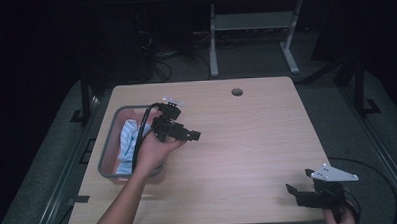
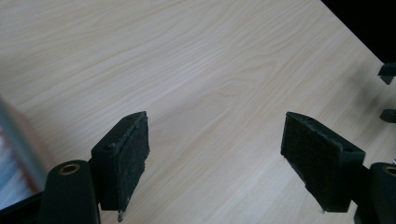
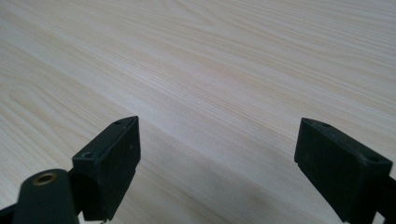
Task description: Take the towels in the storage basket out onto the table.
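Observation:
A hand holds my left gripper [image 1: 192, 135] just above the right rim of a grey bin [image 1: 106, 145] at the table's left side, jaws pointing right. A light blue and white cloth [image 1: 127, 138] lies bunched inside the bin. In the left gripper view the left gripper [image 2: 215, 135] is open over bare wood, with the bin's blurred rim [image 2: 21, 140] at the lower left. My right gripper [image 1: 291, 191] sits low at the table's front right corner. In its own view the right gripper [image 3: 217, 140] is open with nothing between the jaws.
The wooden table [image 1: 247, 135] has a round cable hole [image 1: 237, 92] near its far edge. A white desk frame [image 1: 253, 25] stands on the floor behind. The right gripper's jaw tips [image 2: 387, 74] show far off in the left gripper view.

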A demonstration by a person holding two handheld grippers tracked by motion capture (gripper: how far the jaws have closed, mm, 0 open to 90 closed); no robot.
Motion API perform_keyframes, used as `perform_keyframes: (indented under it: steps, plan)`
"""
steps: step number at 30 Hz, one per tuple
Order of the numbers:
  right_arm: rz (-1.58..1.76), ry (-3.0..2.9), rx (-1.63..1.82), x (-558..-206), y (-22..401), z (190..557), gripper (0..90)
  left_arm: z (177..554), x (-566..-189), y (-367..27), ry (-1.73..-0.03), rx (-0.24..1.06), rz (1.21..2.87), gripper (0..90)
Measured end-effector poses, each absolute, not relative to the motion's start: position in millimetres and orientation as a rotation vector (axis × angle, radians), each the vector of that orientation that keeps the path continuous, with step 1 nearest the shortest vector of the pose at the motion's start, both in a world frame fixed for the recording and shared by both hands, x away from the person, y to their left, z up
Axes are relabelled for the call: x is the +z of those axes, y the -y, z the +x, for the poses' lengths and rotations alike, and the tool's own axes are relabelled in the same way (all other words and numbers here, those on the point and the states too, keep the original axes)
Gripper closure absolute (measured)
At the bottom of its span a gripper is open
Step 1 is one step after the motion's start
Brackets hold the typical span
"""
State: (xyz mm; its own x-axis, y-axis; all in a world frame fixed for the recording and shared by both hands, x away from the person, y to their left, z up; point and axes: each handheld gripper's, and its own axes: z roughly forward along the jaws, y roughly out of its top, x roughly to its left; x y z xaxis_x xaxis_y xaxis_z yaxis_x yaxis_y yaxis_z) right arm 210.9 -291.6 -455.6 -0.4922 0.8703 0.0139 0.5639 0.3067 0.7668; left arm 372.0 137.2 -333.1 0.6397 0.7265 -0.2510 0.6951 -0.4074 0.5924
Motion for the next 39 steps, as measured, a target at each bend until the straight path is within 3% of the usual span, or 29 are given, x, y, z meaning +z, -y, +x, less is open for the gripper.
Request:
perform_keyframes:
  steps: [14,35,39]
  plan:
    - [1.271,-2.176,1.026,-455.0,290.1,210.3,13.8,373.4,-326.1,-167.2,-1.18,0.108,2.136,23.3]
    - [1.267,-2.182,1.021,-455.7,287.0,210.4,13.8,369.4,-334.7,-246.5,-1.405,0.22,2.04,22.4]
    - [1.276,-2.181,1.021,-456.7,286.5,210.3,13.8,368.6,-342.1,-261.1,-1.466,0.195,2.026,22.2]
